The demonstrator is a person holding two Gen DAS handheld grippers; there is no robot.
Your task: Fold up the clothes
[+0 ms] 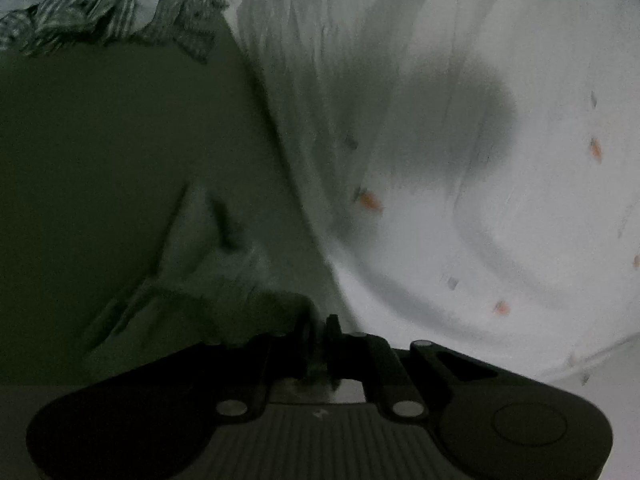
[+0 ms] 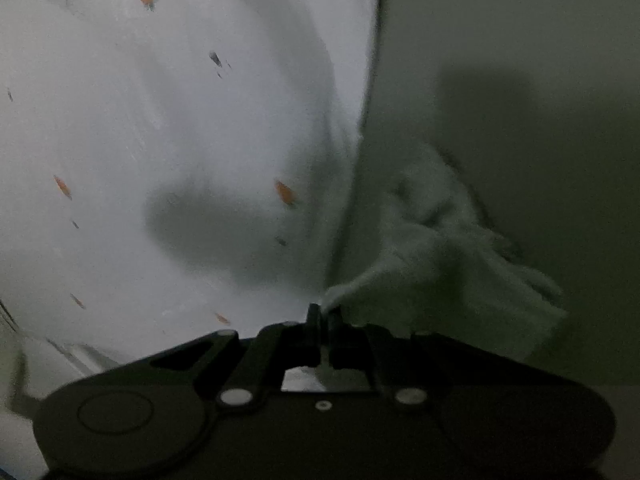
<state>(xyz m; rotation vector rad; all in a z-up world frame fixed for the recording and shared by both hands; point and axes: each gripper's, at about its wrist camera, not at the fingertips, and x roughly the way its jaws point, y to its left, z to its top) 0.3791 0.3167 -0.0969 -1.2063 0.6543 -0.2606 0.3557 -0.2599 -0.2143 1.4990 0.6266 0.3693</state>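
Two hand-held grippers each clamped an edge of the same white garment (image 1: pixel 460 208), a pale cloth scattered with small orange and grey motifs, as it lay spread over a dull green surface (image 1: pixel 100 140). Seen from the left wrist camera, the left gripper (image 1: pixel 318 332) had its two black fingers brought together, with a bunched fold of the cloth's edge pinched between them; the fabric ran up and away to the right in long creases, filling most of that side of the view. A dark, soft-edged shadow fell across the middle of the cloth. At the top left, a crumpled striped garment (image 1: pixel 100 20) in dark and light bands lay on the green surface, well apart from the gripper.

From the right wrist camera, the right gripper (image 2: pixel 324 316) likewise had its fingers closed tight on a thin twist of the white garment (image 2: pixel 160 120), whose body spread out to the left. To the right of the fingers, a rumpled flap of the same pale fabric (image 2: pixel 460 240) lay on the green surface (image 2: pixel 520 60), its edge frayed-looking and blurred. Both views were dim and smeared, so finer detail of the print could not be made out.
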